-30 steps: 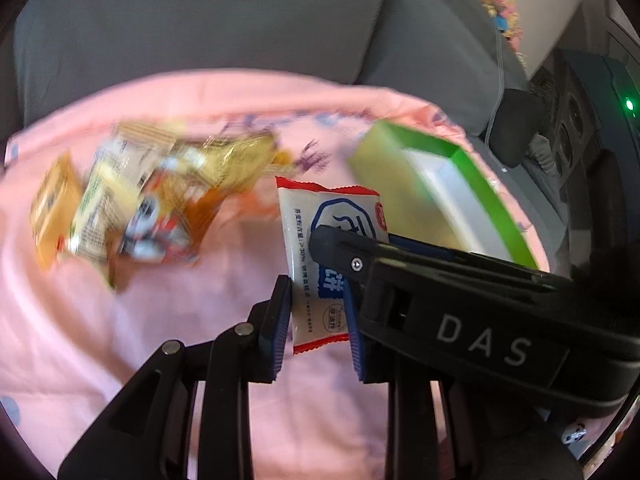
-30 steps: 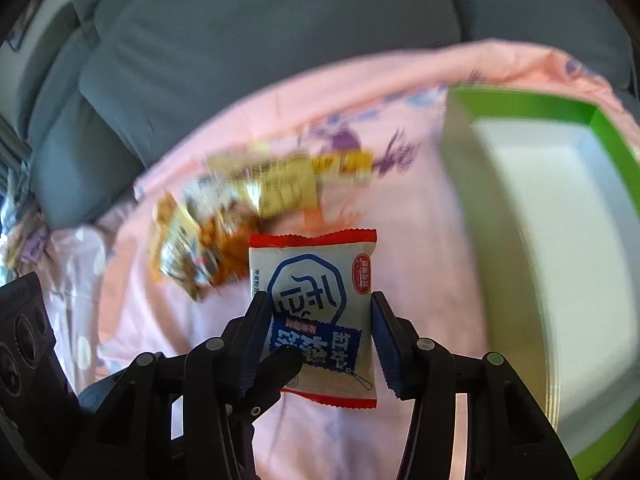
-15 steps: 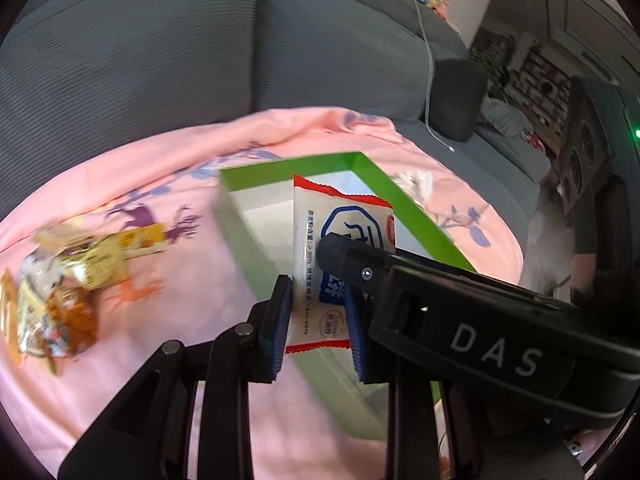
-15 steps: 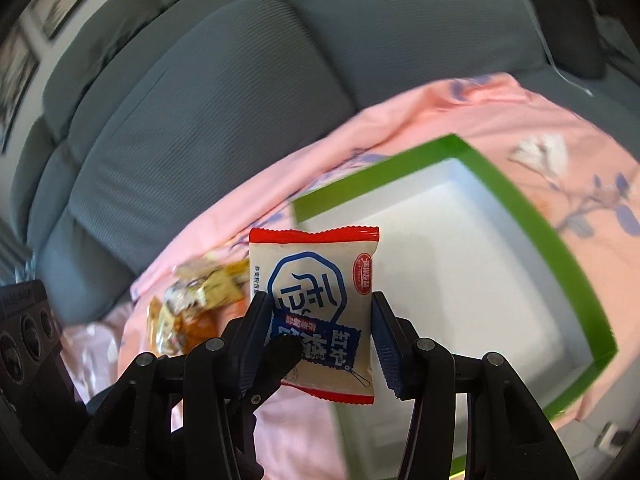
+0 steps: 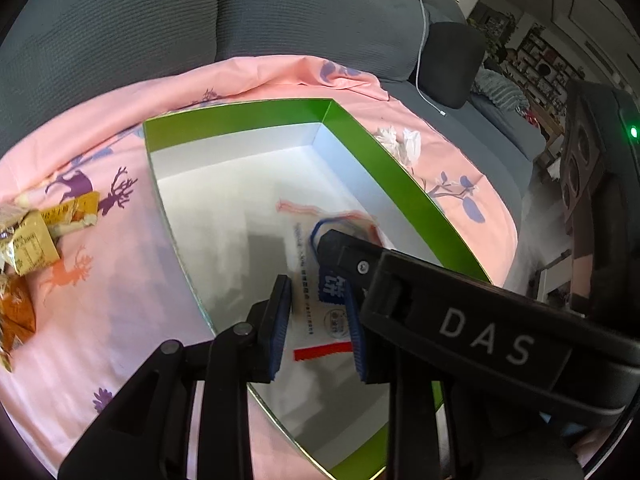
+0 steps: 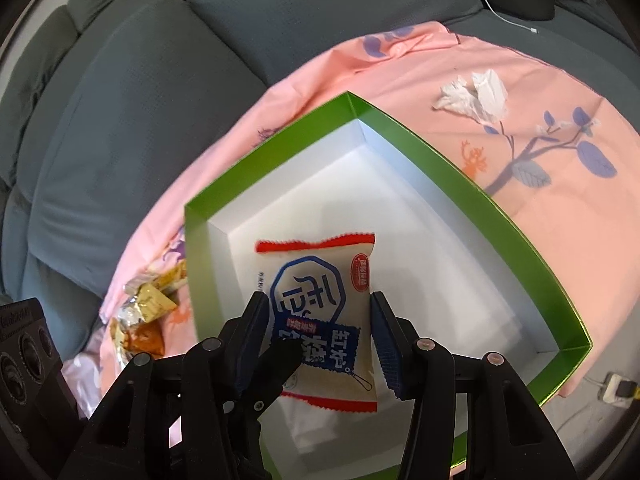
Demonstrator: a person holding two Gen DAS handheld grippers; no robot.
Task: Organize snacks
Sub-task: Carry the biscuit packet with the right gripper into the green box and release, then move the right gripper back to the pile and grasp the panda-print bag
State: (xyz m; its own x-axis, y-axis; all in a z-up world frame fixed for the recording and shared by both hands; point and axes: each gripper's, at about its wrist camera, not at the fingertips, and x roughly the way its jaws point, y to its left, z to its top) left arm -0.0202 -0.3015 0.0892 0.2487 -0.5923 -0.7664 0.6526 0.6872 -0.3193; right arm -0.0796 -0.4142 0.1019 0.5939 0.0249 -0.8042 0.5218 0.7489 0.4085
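Though I cannot tell the left claw's [image 5: 318, 328] grip, the right claw [image 6: 318, 332] is clamping a white plastic snack packet [image 6: 316, 276] over a green cardboard box [image 6: 440, 152].

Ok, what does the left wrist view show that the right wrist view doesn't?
Only left wrist: the DAS lettering on the other gripper's body, a green light and distant shelves. Only right wrist: the white snack packet in sharp focus between the right gripper fingers, and a white plug at lower right. Both: the green box, pink cloth, yellow snacks, crumpled tissue, grey sofa.
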